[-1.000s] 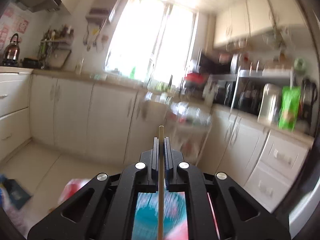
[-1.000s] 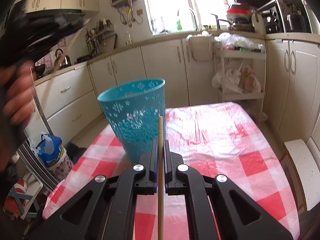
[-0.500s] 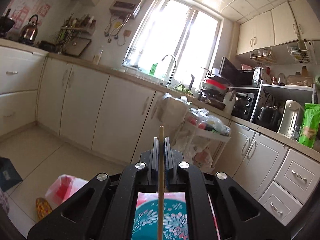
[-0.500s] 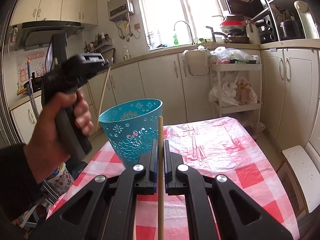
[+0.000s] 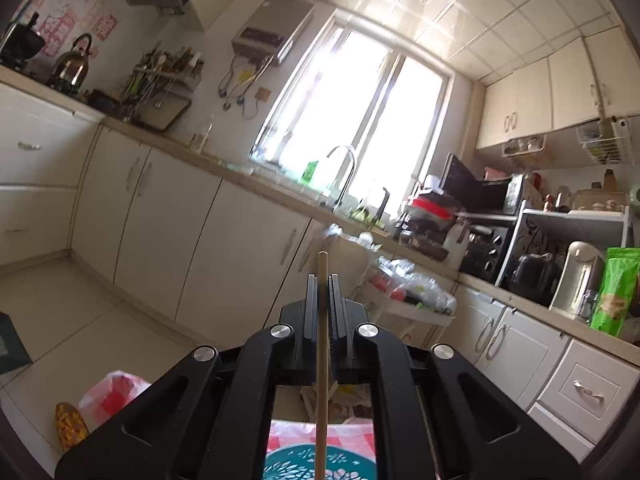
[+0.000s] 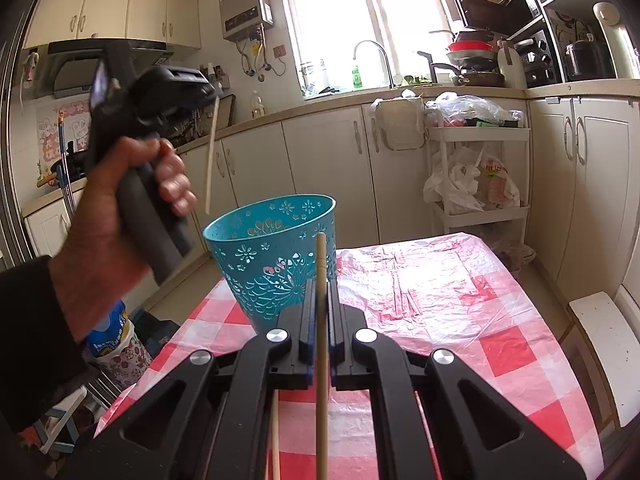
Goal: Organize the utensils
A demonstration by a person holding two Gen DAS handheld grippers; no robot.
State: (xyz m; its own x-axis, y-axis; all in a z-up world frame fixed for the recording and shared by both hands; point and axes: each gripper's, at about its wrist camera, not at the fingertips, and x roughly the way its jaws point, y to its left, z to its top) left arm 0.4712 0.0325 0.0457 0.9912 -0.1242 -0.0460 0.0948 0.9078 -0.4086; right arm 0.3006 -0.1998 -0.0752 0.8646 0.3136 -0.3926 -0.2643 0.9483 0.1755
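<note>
Above the cup [image 6: 276,256], left hand-held gripper [image 6: 200,94] clamps a chopstick [image 6: 211,160], lower tip hanging just over the near rim. Half a second back it sat further left and higher; now it has slid in and dipped, cup rim showing directly beneath in its own view. Right hand-held gripper [image 6: 320,300], unmoved, is closed on a second chopstick [image 6: 321,360], held short of the cup over the checked surface [image 6: 480,320]. Judgement: left drop comes first; a third stick [image 6: 275,432] waits below.
</note>
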